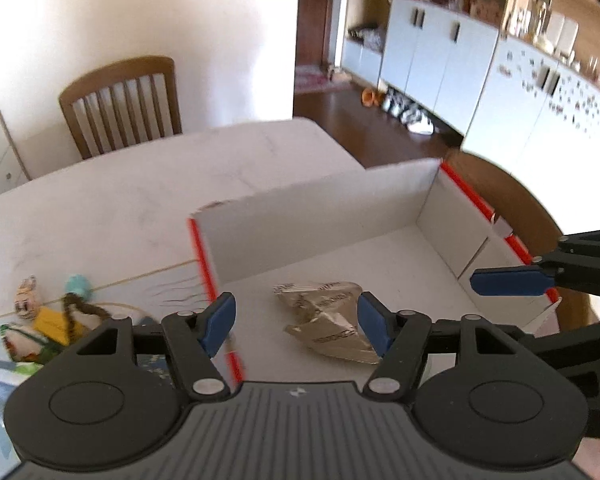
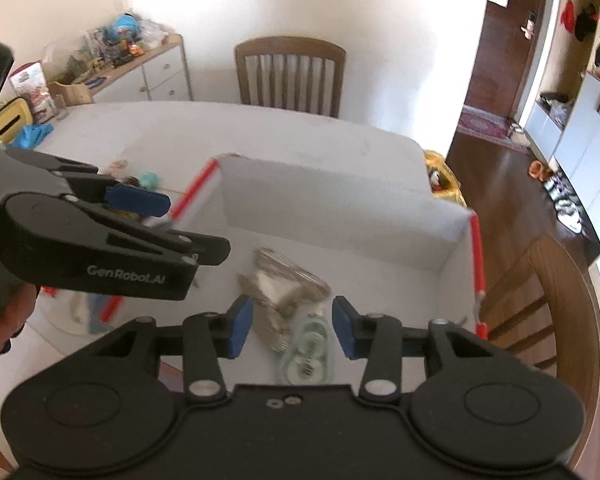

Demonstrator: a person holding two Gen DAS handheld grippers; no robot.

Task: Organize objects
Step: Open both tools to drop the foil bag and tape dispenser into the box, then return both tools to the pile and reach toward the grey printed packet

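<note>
Left gripper [image 1: 296,326] tilted down, jaws apart above box [image 1: 320,204].

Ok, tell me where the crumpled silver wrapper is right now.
In the left wrist view the crumpled silver wrapper lies on the floor of the white box, towards its near side, below the open left gripper.

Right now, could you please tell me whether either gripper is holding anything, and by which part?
Nothing is held. Both the left gripper and the right gripper have open jaws above the white box, where the crumpled foil packet lies untouched.
</note>
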